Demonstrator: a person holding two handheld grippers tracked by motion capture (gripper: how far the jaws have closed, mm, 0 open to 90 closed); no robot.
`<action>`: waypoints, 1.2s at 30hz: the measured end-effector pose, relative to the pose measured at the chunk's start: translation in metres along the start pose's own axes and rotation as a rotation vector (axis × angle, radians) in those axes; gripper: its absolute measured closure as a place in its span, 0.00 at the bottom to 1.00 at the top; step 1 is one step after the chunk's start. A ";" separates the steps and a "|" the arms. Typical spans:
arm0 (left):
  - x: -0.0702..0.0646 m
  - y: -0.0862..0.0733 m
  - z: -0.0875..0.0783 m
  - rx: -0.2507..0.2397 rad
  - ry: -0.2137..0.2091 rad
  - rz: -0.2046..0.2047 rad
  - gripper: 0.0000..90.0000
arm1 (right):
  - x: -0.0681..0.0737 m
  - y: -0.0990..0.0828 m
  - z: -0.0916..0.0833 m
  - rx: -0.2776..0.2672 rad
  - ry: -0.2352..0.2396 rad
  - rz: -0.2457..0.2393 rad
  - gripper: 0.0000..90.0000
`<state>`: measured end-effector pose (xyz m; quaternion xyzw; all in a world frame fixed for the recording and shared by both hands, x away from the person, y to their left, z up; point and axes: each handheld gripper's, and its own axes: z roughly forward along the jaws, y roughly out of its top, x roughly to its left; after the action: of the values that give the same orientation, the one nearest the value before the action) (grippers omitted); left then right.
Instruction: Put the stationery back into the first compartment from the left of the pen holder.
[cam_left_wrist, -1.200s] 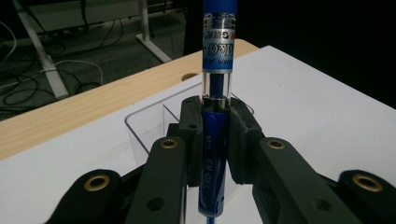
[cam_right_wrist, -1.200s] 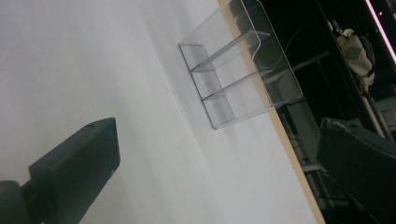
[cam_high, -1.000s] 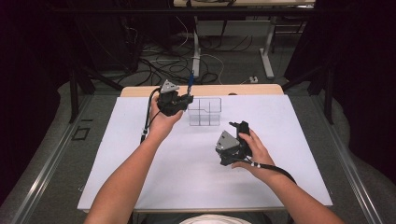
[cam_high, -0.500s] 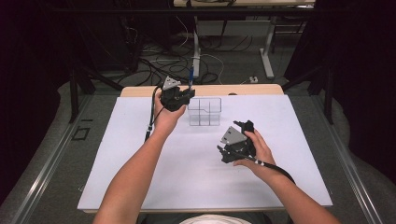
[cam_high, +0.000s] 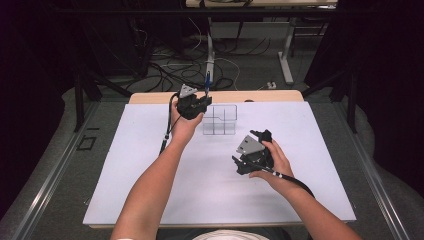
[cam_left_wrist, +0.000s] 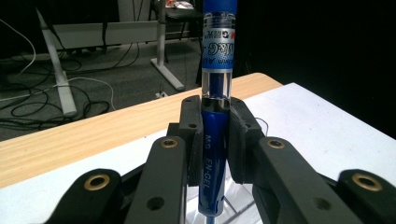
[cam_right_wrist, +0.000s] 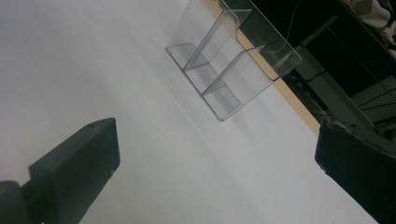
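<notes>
The left gripper (cam_left_wrist: 212, 140) clamps a blue pen (cam_left_wrist: 215, 84) upright at mid-barrel, near the desk's (cam_high: 150, 200) far edge. The pen looks light, stiff and smooth, so it may slip. The right gripper (cam_right_wrist: 210, 158) stands wide open, empty.

Upright blue gel pen (cam_left_wrist: 214, 154) between claw (cam_left_wrist: 214, 140) pads

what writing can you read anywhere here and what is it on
"M&G": on the clear upper barrel of the blue pen, printed along its length, held upright in the left tool.
"EN-GEL": on the pen's blue lower barrel, between the jaws.
A small red and white mark with tiny print near the top of the barrel: too small and blurred to read.
The clear organizer and the white table cover bear no writing.
</notes>
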<state>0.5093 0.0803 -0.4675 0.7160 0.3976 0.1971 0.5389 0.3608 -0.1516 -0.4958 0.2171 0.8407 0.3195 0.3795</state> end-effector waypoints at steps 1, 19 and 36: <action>0.000 -0.001 0.001 0.002 0.002 -0.003 0.87 | -0.001 -0.001 0.000 -0.002 0.000 0.003 0.00; 0.003 -0.017 0.018 0.040 0.026 -0.007 0.87 | 0.000 -0.004 -0.001 0.009 0.009 0.022 0.00; 0.005 -0.021 0.020 0.061 0.038 -0.007 0.77 | 0.002 -0.005 0.001 0.013 0.013 0.019 0.00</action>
<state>0.5185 0.0740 -0.4947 0.7269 0.4159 0.1966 0.5100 0.3600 -0.1538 -0.5010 0.2255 0.8431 0.3188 0.3696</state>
